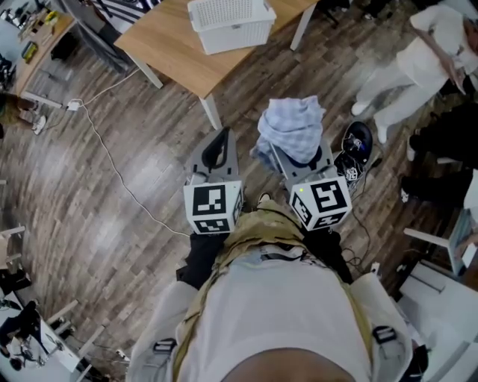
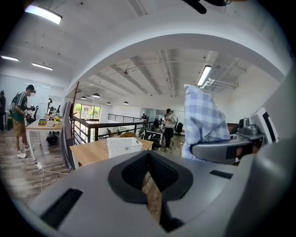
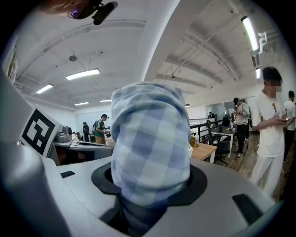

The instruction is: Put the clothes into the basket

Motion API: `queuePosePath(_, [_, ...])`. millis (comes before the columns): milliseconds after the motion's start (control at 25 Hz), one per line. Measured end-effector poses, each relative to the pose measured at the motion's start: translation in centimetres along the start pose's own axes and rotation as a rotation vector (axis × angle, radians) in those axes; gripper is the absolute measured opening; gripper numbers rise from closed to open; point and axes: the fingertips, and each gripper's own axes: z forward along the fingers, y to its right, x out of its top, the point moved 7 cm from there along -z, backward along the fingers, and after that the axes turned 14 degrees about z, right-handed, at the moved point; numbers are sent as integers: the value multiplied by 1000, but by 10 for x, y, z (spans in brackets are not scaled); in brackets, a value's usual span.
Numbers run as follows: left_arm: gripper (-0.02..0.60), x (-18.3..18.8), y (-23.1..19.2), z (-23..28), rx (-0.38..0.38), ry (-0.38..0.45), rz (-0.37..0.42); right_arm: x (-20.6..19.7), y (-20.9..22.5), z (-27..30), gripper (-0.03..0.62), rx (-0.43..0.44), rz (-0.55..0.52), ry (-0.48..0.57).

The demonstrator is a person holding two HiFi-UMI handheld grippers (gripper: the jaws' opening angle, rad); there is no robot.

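A blue-and-white checked cloth (image 1: pixel 293 125) is bunched up between the jaws of my right gripper (image 1: pixel 297 157), which is shut on it and held above the wooden floor. In the right gripper view the cloth (image 3: pixel 150 139) fills the space between the jaws and hides the pads. My left gripper (image 1: pixel 219 140) is beside it on the left, shut with nothing in it; its black pads (image 2: pixel 159 171) meet at the tip. The white slotted basket (image 1: pixel 230 22) stands on a wooden table (image 1: pixel 168 45) ahead of both grippers. The basket (image 2: pixel 124 146) and the cloth (image 2: pixel 203 120) also show in the left gripper view.
A white cable (image 1: pixel 112 164) runs across the floor at the left. A white table leg (image 1: pixel 211 112) stands just ahead of the left gripper. Black shoes (image 1: pixel 357 145) lie at the right. A person in white (image 1: pixel 418 60) stands at the far right. A railing (image 2: pixel 92 125) is behind the table.
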Motion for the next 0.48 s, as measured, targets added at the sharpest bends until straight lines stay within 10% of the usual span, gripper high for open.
queuePosePath(480, [2,-17,-21,-8,0,-21,-17,-10,-19,13,232,-1,-3,2])
